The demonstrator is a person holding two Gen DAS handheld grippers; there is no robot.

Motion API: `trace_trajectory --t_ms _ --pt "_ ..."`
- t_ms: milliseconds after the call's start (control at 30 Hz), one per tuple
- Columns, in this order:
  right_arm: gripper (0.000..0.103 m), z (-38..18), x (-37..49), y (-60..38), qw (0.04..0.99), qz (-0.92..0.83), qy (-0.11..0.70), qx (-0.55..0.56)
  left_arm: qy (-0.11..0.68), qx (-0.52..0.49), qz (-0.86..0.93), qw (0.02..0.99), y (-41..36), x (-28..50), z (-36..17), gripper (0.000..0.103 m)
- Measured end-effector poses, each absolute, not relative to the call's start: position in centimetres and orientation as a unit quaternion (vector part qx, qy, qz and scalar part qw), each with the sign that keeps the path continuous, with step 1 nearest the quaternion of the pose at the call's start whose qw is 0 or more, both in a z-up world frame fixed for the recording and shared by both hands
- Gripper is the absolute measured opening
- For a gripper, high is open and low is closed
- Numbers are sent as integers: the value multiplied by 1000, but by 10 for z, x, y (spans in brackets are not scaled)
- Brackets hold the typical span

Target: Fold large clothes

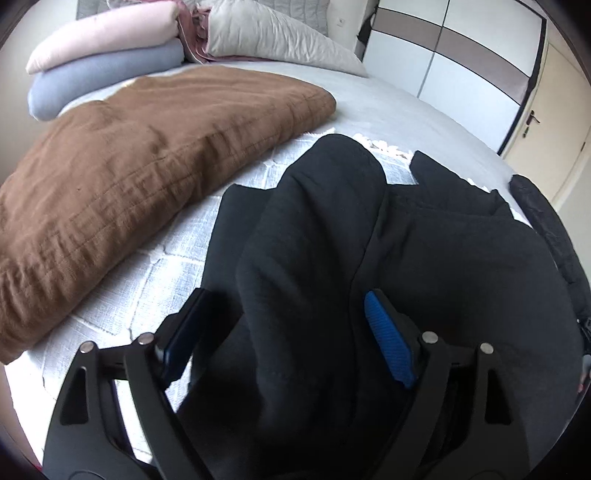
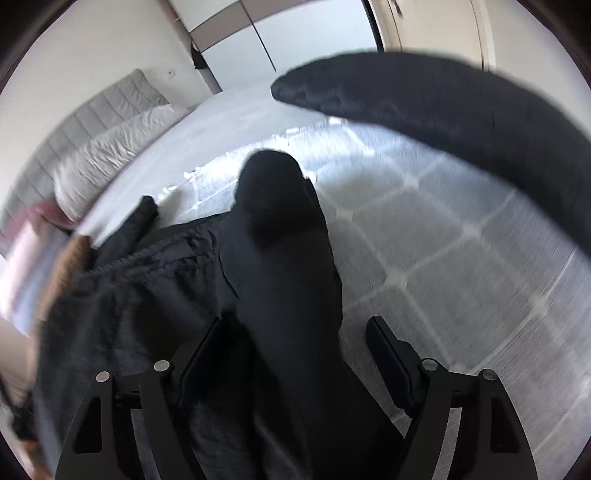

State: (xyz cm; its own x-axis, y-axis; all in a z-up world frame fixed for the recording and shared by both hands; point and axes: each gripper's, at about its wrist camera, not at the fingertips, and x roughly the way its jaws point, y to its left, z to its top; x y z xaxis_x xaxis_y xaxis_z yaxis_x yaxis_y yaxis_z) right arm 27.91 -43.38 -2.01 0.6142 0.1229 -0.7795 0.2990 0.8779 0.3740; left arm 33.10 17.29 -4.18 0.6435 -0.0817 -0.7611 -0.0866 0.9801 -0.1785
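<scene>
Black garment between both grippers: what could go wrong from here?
Both the left gripper and right gripper stand open around the black garment, so closing may grab several bunched layers. A second dark piece hangs across the right wrist view and could get caught.

Home bedroom. Big bed (image 1: 388, 107) with grey sheet fills the room; padded grey headboard (image 2: 110, 99) against the white wall. Pillows stacked at the head: pink pillow (image 1: 107, 33) on top of blue pillow (image 1: 103, 77), crinkled grey pillow (image 1: 273, 37) beside them. Brown quilted blanket (image 1: 140, 166) folded on the bed, white checked throw (image 2: 443, 258) spread over the near part. Built-in wardrobe (image 1: 443, 48) with white and taupe panels along the far wall, cream door (image 1: 546, 122) with a lever handle next to it.
</scene>
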Motion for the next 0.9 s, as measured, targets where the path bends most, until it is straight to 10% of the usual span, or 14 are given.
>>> trace_trajectory --t_ms 667,733,900 --pt "85 -41 278 -441 805 104 488 323 498 -220 -149 825 203 328 -73 99" --pt "76 -39 284 -424 816 95 493 285 501 -207 -152 827 188 326 -71 95" --pt "34 -22 277 -399 834 64 484 258 489 -217 -111 838 170 310 -55 33"
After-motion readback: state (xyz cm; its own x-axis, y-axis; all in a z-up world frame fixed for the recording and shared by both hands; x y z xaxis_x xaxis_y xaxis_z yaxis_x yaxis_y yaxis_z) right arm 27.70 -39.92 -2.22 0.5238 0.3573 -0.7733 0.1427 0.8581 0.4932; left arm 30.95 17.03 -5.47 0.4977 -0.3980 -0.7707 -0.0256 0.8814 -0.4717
